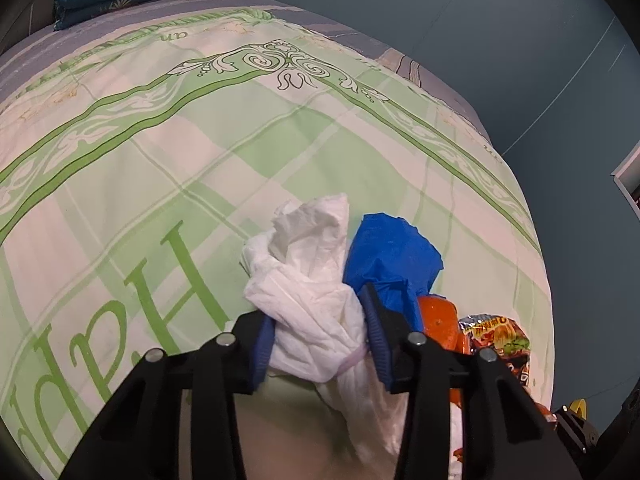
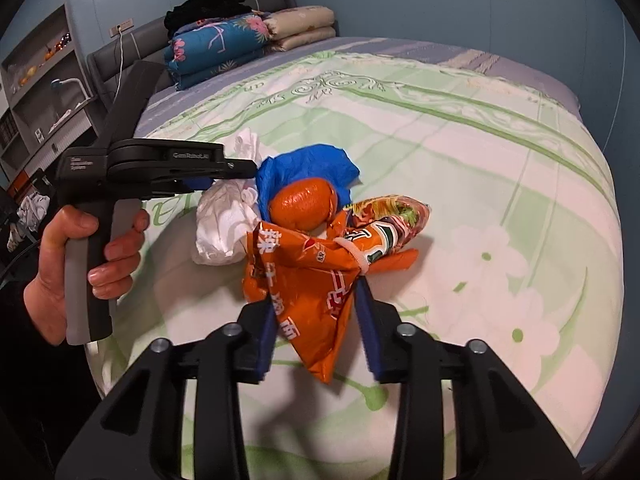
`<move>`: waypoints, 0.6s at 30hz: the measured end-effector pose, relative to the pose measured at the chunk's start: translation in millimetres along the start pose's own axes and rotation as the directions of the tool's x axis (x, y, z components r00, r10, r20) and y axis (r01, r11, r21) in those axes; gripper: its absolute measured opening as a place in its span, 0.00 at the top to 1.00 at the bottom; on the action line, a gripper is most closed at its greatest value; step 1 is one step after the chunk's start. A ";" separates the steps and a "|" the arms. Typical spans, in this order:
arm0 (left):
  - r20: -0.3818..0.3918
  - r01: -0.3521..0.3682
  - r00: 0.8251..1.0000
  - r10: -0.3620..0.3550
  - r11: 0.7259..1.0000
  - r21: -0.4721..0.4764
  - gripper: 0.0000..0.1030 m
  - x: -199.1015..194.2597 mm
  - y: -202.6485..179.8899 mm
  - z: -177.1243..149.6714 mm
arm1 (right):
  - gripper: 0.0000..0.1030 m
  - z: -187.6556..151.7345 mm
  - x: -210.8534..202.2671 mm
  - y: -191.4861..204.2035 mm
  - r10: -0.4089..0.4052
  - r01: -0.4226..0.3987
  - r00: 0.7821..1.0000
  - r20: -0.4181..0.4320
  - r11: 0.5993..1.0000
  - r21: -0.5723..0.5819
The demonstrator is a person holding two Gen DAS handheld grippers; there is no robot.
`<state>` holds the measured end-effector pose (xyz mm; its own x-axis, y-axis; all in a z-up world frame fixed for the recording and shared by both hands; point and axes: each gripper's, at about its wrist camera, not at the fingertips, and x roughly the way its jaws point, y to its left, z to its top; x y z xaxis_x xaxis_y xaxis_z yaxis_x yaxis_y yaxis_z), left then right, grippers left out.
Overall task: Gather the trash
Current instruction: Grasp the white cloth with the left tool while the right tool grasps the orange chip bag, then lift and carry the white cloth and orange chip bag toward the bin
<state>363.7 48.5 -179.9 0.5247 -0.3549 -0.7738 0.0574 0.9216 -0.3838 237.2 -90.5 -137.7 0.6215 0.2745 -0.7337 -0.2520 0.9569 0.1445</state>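
A pile of trash lies on the green-and-white bedspread [image 1: 160, 152]. My left gripper [image 1: 314, 304] is shut on a crumpled white tissue [image 1: 304, 264], its blue pads pressing both sides. To the right of the tissue lie a crumpled blue bag [image 1: 394, 256], an orange peel [image 1: 438, 318] and a printed snack packet [image 1: 500, 340]. My right gripper [image 2: 310, 296] is shut on the orange noodle wrapper [image 2: 316, 276], which lies in front of the orange peel [image 2: 304, 204]. In the right wrist view the left gripper [image 2: 244, 170] reaches in from the left over the tissue [image 2: 224, 224], held by a hand [image 2: 80, 264].
Folded quilts [image 2: 240, 48] with black clothing on top are stacked by the grey headboard [image 2: 116, 60]. A shelf unit [image 2: 40, 80] stands at far left. The bed's edge [image 1: 540, 280] drops off just right of the pile, beside a blue wall [image 1: 520, 60].
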 end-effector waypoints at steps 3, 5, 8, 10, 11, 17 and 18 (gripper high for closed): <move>0.005 0.004 1.000 -0.004 1.000 0.002 0.68 -5.2 -0.2 -0.3 | 0.75 -0.6 -0.8 -2.2 0.000 0.000 1.000 -0.002 1.000 0.009; 0.009 0.004 1.000 -0.004 1.000 0.002 0.70 -8.9 0.6 -0.9 | 0.77 -0.3 -1.0 -5.3 0.008 -0.008 1.000 -0.004 1.000 0.023; 0.011 0.005 1.000 -0.005 1.000 -0.002 0.71 -13.3 2.5 -1.7 | 0.80 -0.2 -1.7 -7.1 0.004 -0.004 1.000 -0.005 1.000 0.026; 0.015 0.004 1.000 -0.004 1.000 -0.004 0.72 -16.2 3.2 -2.7 | 0.82 -0.5 -2.9 -8.0 -0.002 0.003 1.000 -0.005 1.000 0.029; 0.017 0.007 1.000 -0.007 1.000 -0.007 0.72 -18.8 3.8 -3.7 | 0.82 -1.0 -4.2 -7.7 -0.004 0.004 1.000 -0.004 1.000 0.029; 0.034 0.014 0.999 -0.013 1.000 -0.014 0.72 -31.8 7.4 -8.1 | 0.83 1.3 -18.1 -8.0 -0.026 0.025 0.999 0.025 0.999 0.027; 0.037 0.014 0.999 -0.014 1.000 -0.015 0.72 -33.9 8.2 -8.9 | 0.83 2.2 -20.8 -8.6 -0.033 0.032 0.999 0.030 0.999 0.030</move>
<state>338.8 66.8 -161.3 0.5551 -0.3615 -0.7492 0.0519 0.9139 -0.4025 228.1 -104.3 -122.3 0.6518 0.2456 -0.7175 -0.2093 0.9676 0.1411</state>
